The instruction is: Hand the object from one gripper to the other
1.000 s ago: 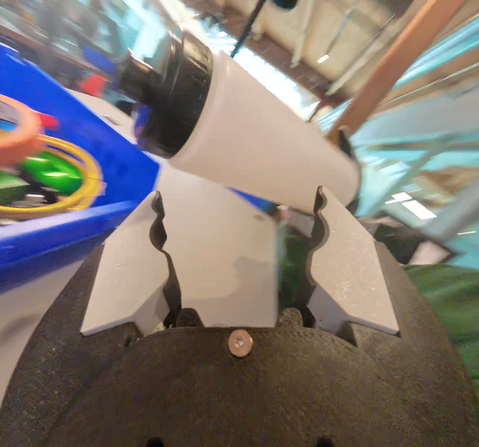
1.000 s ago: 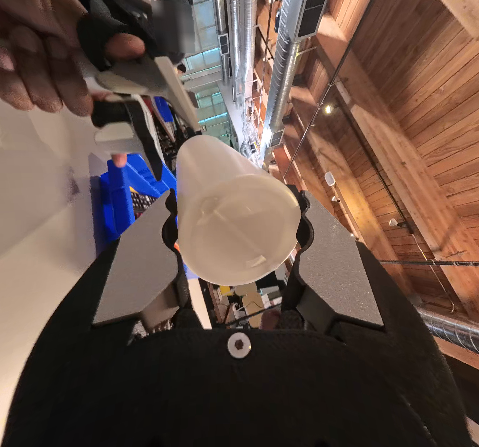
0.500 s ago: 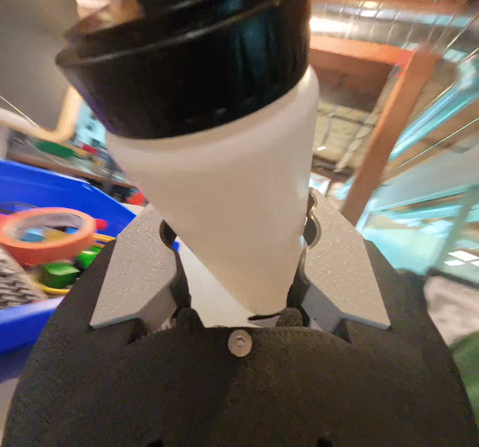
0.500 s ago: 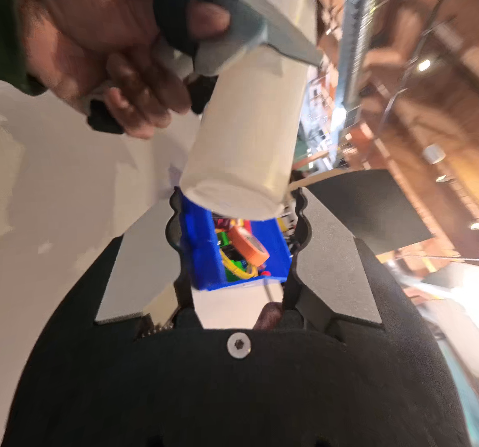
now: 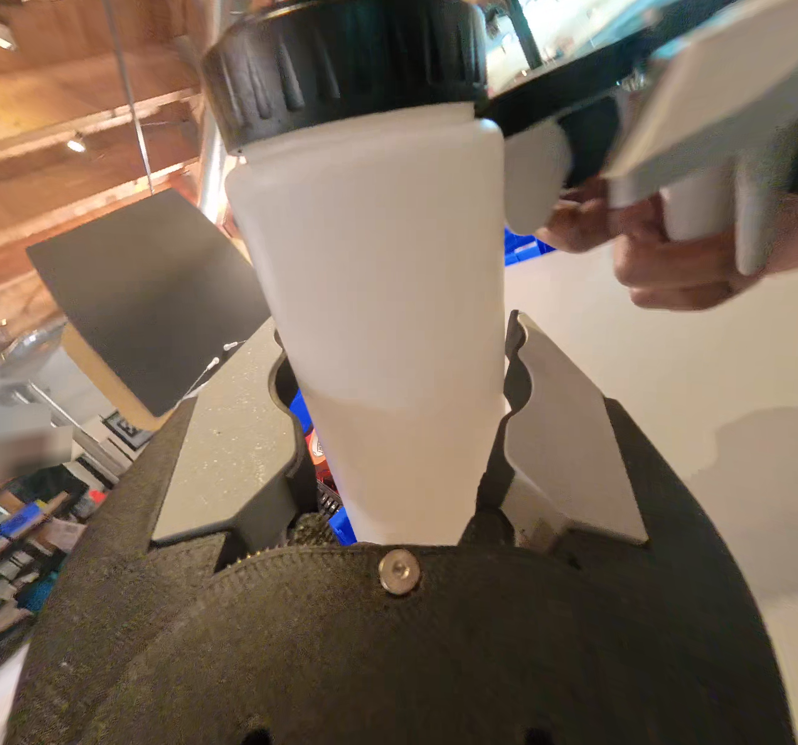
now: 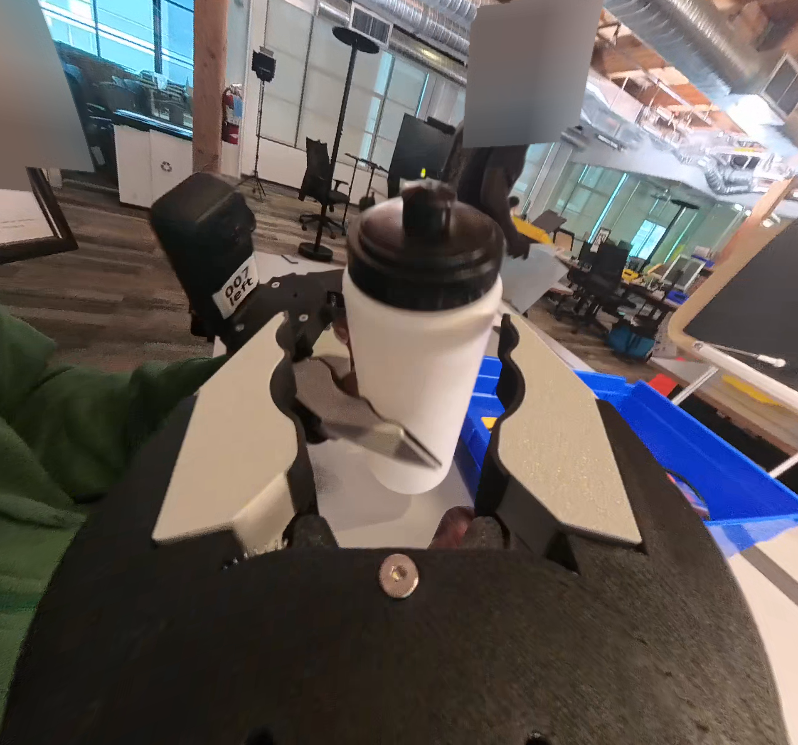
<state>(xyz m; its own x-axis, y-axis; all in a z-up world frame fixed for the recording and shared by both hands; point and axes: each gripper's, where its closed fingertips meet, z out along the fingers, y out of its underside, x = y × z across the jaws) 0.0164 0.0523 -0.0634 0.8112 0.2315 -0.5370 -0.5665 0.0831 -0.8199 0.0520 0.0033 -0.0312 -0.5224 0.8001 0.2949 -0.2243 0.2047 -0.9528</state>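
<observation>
A white bottle (image 5: 375, 271) with a black screw cap (image 5: 345, 64) stands upright between the fingers of my left gripper (image 5: 395, 323). Both pads press on its lower body, and its base is hidden near the palm. In the right wrist view the bottle (image 6: 414, 357) sits between the fingers of my right gripper (image 6: 394, 320), with a gap on each side, so the right gripper is open and empty. There a left gripper finger (image 6: 380, 439) crosses the bottle low down. The hand (image 5: 669, 258) holding the right gripper shows at the upper right of the left wrist view.
A blue bin (image 6: 691, 443) with loose items stands on the white table (image 5: 647, 379) to the right, behind the bottle. A black panel (image 5: 142, 292) is at the left. A green sleeve (image 6: 64, 422) is at the left edge. A person (image 6: 488, 206) stands in the room behind. The tips of one gripper are about 6 cm away from the tips of the other.
The right gripper held the bottle by its base a second ago. The left gripper closed on the bottle's body, the right let go, and the bottle now stands upright in the left.
</observation>
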